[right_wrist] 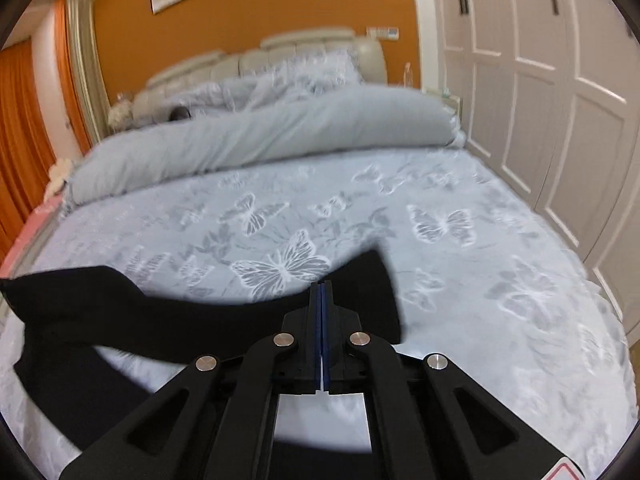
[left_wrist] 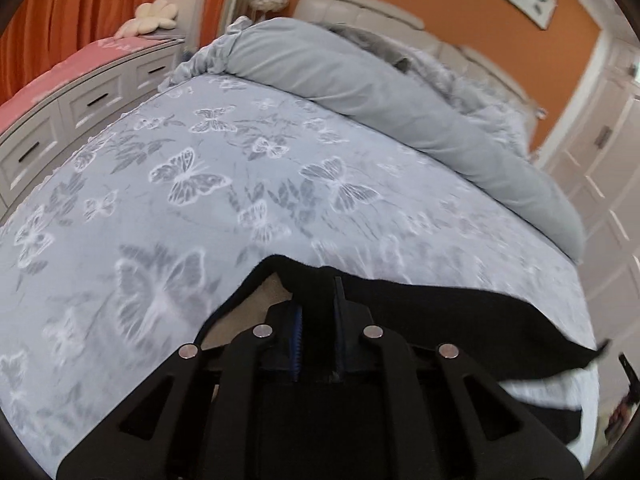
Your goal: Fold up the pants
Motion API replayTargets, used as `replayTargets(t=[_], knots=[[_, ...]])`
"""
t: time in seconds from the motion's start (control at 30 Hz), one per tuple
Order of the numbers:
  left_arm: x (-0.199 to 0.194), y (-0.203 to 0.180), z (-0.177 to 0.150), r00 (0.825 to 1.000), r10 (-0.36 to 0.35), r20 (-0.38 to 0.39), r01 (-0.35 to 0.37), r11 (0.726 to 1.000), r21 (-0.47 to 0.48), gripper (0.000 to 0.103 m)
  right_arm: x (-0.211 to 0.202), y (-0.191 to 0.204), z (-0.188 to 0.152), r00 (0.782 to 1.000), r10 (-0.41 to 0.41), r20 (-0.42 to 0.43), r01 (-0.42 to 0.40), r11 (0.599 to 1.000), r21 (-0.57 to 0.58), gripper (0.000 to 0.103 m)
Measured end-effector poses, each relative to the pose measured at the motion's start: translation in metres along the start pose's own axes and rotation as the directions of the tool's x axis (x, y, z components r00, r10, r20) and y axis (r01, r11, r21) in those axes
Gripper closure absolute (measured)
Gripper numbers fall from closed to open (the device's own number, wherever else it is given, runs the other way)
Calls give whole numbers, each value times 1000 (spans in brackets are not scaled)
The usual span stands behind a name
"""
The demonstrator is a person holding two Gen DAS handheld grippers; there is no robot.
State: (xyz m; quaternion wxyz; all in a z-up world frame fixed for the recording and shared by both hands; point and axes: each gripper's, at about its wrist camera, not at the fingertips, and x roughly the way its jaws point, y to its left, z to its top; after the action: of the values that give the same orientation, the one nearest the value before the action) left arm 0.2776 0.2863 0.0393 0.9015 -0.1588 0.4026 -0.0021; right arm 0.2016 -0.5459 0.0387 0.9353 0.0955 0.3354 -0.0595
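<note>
Pants (left_wrist: pixel 460 320) (black) hang stretched above a butterfly-print bed (left_wrist: pixel 240 168), one edge clamped in the closed left gripper (left_wrist: pixel 318 300), another pinched in the fully closed right gripper (right_wrist: pixel 321 300).

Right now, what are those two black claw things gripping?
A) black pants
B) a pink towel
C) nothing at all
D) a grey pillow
A: the left gripper and the right gripper are each clamped on an edge of the black pants, lifted above the butterfly-print bedspread.
</note>
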Motion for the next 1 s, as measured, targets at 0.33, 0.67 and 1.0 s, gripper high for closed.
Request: replayTargets(t=[0.33, 0.67, 1.0], knots=[[-51, 51, -170, 983, 5, -185, 4, 999, 51, 91, -66, -58, -131, 990, -9, -144, 26, 992, 122, 100], [-44, 68, -213, 984, -146, -103, 119, 966, -231, 14, -34, 6, -164, 966, 103, -238, -64, 984, 165, 50], [10, 72, -212, 935, -302, -187, 183, 861, -474, 12, 84, 130, -92, 803, 541, -248, -401, 799, 448, 41]])
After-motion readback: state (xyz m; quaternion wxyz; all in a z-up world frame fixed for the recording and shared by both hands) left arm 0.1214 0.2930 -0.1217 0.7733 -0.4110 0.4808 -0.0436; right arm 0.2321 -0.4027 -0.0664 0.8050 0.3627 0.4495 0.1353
